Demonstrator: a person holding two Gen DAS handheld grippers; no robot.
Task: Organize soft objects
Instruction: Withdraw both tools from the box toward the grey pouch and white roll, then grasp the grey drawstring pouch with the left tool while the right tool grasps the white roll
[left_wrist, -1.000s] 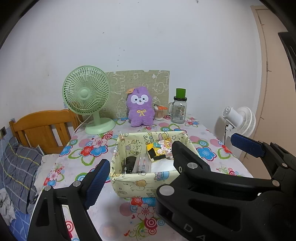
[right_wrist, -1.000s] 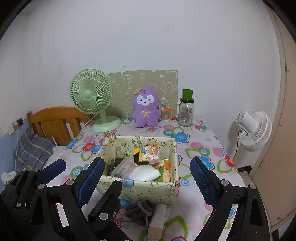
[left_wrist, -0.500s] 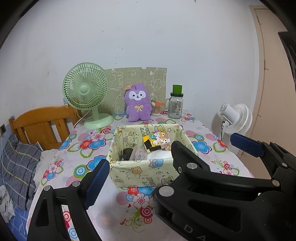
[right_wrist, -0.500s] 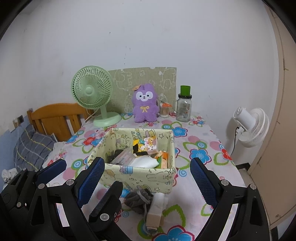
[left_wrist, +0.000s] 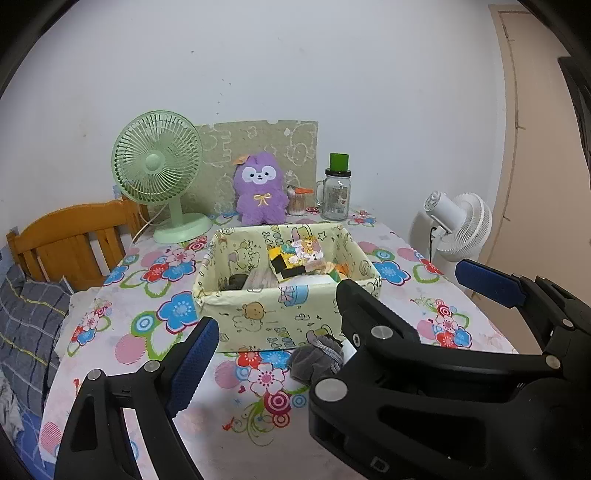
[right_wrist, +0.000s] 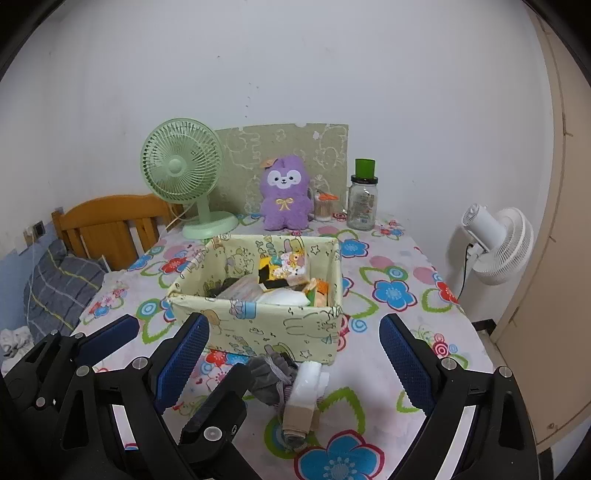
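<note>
A pale yellow fabric box (left_wrist: 258, 317) (right_wrist: 258, 325) printed with cartoons stands mid-table, holding several small soft items. Right in front of it lie a grey crumpled sock bundle (left_wrist: 314, 358) (right_wrist: 267, 374) and a white and beige rolled sock (right_wrist: 304, 398). A purple plush toy (left_wrist: 260, 192) (right_wrist: 284, 195) sits upright at the back of the table. My left gripper (left_wrist: 295, 332) and my right gripper (right_wrist: 293, 321) hover side by side over the near edge, short of the socks. Both are open and hold nothing. The right gripper's black finger (left_wrist: 369, 321) hides the left one's right finger.
On the flowered tablecloth (left_wrist: 147, 325) at the back stand a green desk fan (left_wrist: 159, 173), a glass jar with a green lid (left_wrist: 336, 195) and a small swab pot (left_wrist: 297, 201). A white fan (right_wrist: 498, 243) stands right of the table, a wooden chair (left_wrist: 74, 243) and bedding left.
Both grippers have drawn back and sunk a little, so the box sits higher in both views. The grey sock bundle has come into the left wrist view. Both jaws stay as wide as before.
</note>
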